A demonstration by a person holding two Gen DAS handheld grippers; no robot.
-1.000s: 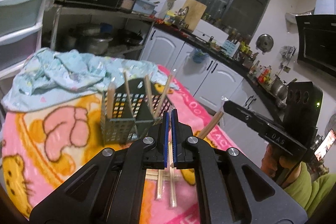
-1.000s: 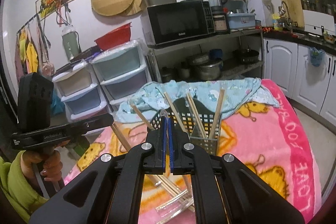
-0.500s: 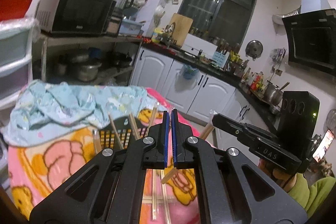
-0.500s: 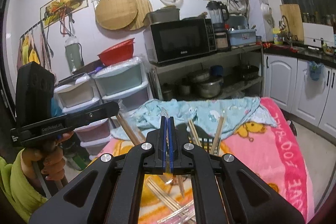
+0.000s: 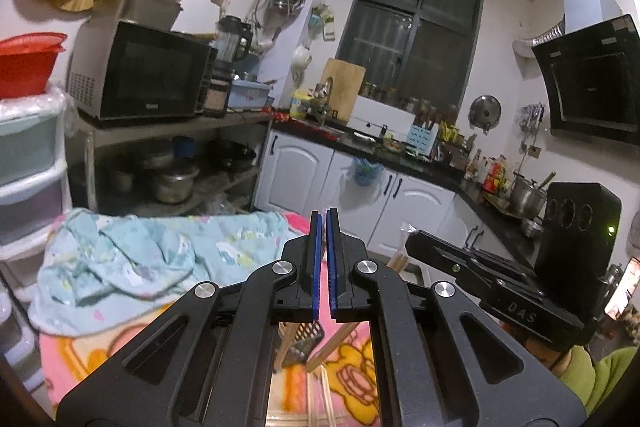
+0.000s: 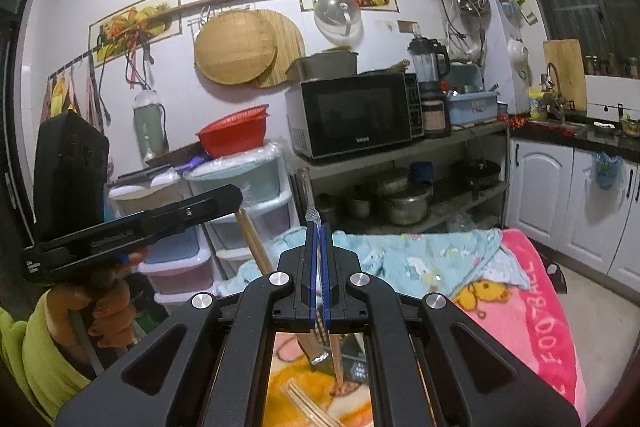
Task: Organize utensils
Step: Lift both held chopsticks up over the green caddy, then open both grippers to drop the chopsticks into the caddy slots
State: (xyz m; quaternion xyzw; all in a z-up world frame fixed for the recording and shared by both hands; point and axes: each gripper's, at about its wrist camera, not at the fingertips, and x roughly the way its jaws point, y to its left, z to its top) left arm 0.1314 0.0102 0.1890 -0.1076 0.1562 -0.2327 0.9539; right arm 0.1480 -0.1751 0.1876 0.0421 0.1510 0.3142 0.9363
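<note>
Pink cartoon-print blanket (image 6: 532, 291) covers the surface, a crumpled pale blue cloth (image 5: 132, 259) at its far end. Left gripper (image 5: 323, 263) has its fingers pinched on wooden chopsticks (image 6: 252, 241); right gripper (image 6: 319, 275) has its fingers pinched on a clear plastic-wrapped chopstick (image 6: 312, 215). Black mesh utensil holder (image 5: 308, 341) stands below on the blanket.
</note>
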